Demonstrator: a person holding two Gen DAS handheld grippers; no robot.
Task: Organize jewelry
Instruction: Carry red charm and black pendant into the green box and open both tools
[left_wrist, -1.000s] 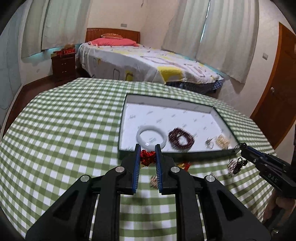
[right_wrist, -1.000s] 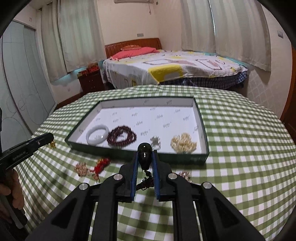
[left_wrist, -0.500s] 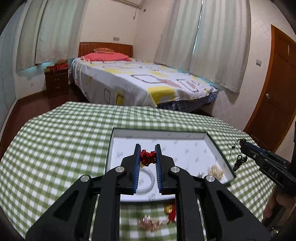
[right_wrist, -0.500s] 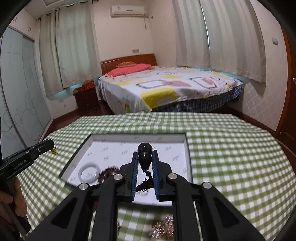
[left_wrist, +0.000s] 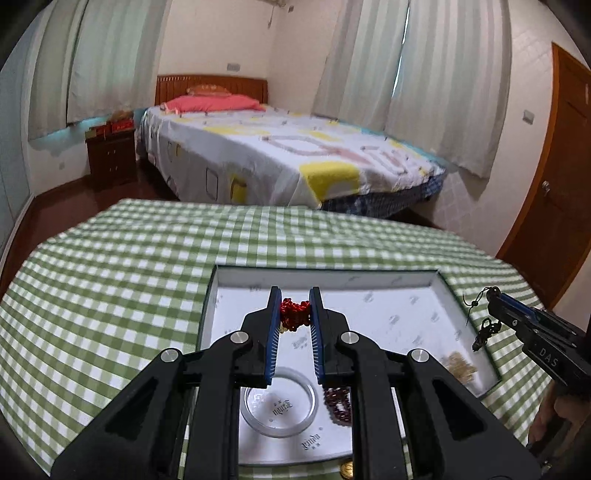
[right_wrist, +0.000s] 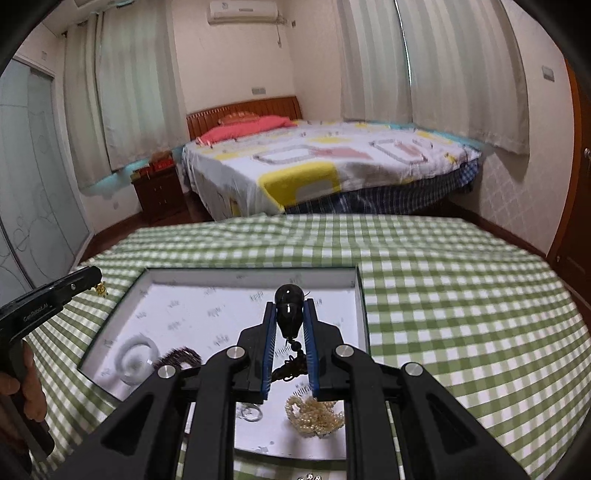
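Observation:
My left gripper (left_wrist: 294, 312) is shut on a red beaded piece (left_wrist: 294, 314) and holds it above the white-lined tray (left_wrist: 399, 317). My right gripper (right_wrist: 290, 319) is shut on a black bead pendant (right_wrist: 289, 308) with a dark cord hanging below, also above the tray (right_wrist: 229, 314). In the tray lie a white bangle (left_wrist: 279, 404), a dark red bead bracelet (left_wrist: 338, 402) and a gold piece (left_wrist: 460, 367). The right wrist view shows the bangle (right_wrist: 135, 360), the bracelet (right_wrist: 181, 357), a small silver ring (right_wrist: 251, 411) and the gold piece (right_wrist: 314, 413).
The tray sits on a round table with a green checked cloth (left_wrist: 110, 266). A small gold item (left_wrist: 347, 469) lies on the cloth at the tray's near edge. A bed (left_wrist: 280, 155), a nightstand (left_wrist: 110, 158) and a door (left_wrist: 561, 192) stand beyond the table.
Both grippers have lifted their pieces off the cloth and moved forward over the tray. The loose items on the cloth have dropped out of view below.

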